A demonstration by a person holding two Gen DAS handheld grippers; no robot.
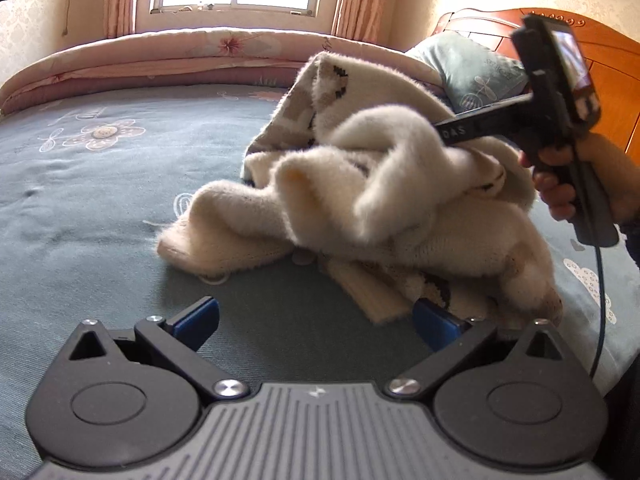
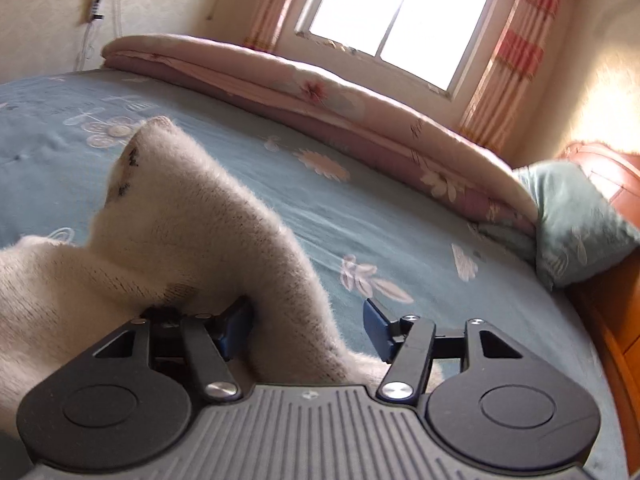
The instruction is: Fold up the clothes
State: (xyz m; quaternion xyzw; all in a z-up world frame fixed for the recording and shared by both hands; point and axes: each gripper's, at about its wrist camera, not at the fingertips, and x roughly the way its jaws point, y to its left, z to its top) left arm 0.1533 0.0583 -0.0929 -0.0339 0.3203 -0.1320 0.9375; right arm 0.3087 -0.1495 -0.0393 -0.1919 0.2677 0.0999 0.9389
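A crumpled cream fuzzy knit sweater with tan and black patterning (image 1: 384, 184) lies heaped on a grey-blue flowered bedsheet (image 1: 100, 200), seen from the left wrist camera. The left gripper (image 1: 316, 322) hovers low over the sheet with its blue-padded fingers (image 1: 200, 316) spread and nothing between them; the heap sits just ahead and to the right, one ribbed edge reaching nearly to the right-hand pad. Over the far side of the pile a person's hand (image 1: 576, 184) grips the handle of the right gripper, whose black finger runs into the fluff; its tips are hidden there.

From the right wrist camera, the right gripper (image 2: 308, 328) shows its fingers (image 2: 236, 324) parted, a thick fold of the same sweater (image 2: 192, 232) rising between them. The fold leans against the left pad and stands clear of the right pad, so the cloth looks loosely straddled, not pinched. It runs away up and to the left over the sheet, towards a rolled pink floral quilt (image 2: 320, 92) under the window.

The right hand appears nearer the bulk; the left would need to swing right to catch the ribbed edge.
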